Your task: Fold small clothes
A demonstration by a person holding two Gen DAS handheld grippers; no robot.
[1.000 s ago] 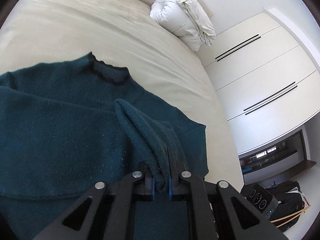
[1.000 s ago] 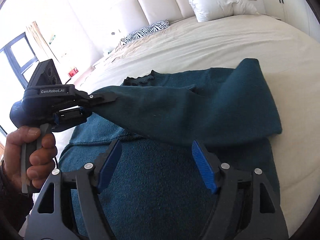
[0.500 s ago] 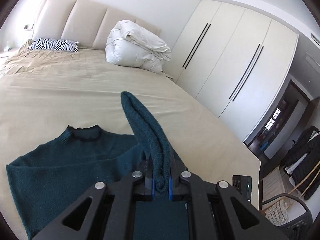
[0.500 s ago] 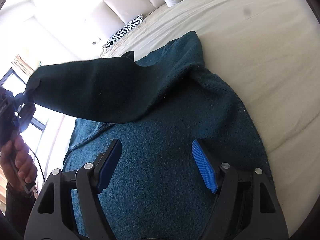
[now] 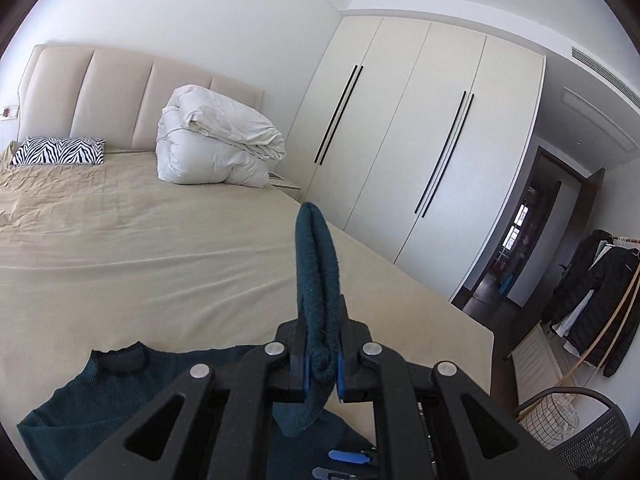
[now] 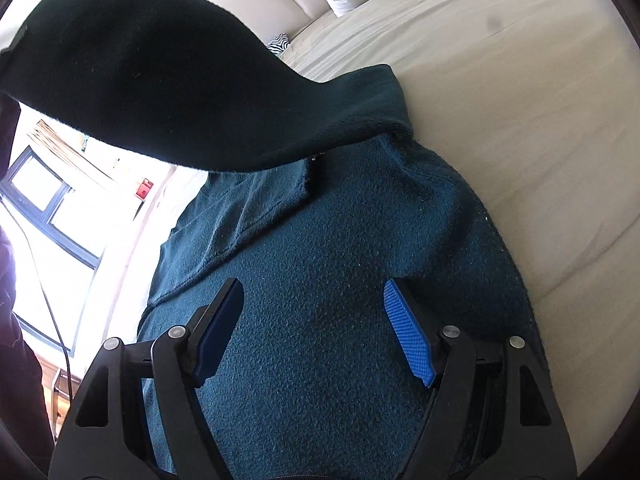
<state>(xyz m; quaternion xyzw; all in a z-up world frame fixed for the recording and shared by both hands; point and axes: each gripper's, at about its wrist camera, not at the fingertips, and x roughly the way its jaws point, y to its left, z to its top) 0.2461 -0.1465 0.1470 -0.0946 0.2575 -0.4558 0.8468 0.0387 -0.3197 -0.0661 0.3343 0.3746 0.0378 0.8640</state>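
Note:
A dark teal knit sweater [image 6: 320, 280] lies flat on the beige bed [image 5: 120, 264]. Its collar [image 5: 120, 358] shows at the lower left of the left wrist view. My left gripper [image 5: 321, 364] is shut on the end of one sleeve [image 5: 316, 264] and holds it raised well above the bed. In the right wrist view that lifted sleeve [image 6: 160, 92] stretches across the upper left, dark against the window. My right gripper [image 6: 316, 328] hovers open just over the sweater's body, nothing between its blue pads [image 6: 408, 332].
A rolled white duvet [image 5: 216, 148] and a zebra-print pillow [image 5: 56, 152] sit by the headboard. White wardrobes [image 5: 400, 140] line the right wall. A wire basket [image 5: 552, 416] and hanging coats [image 5: 596, 292] stand past the bed's corner. A bright window [image 6: 48, 208] is left.
The left gripper has risen and rolled, lifting the sleeve high off the sweater. The right gripper shifted over the sweater's body early on, then held still, open.

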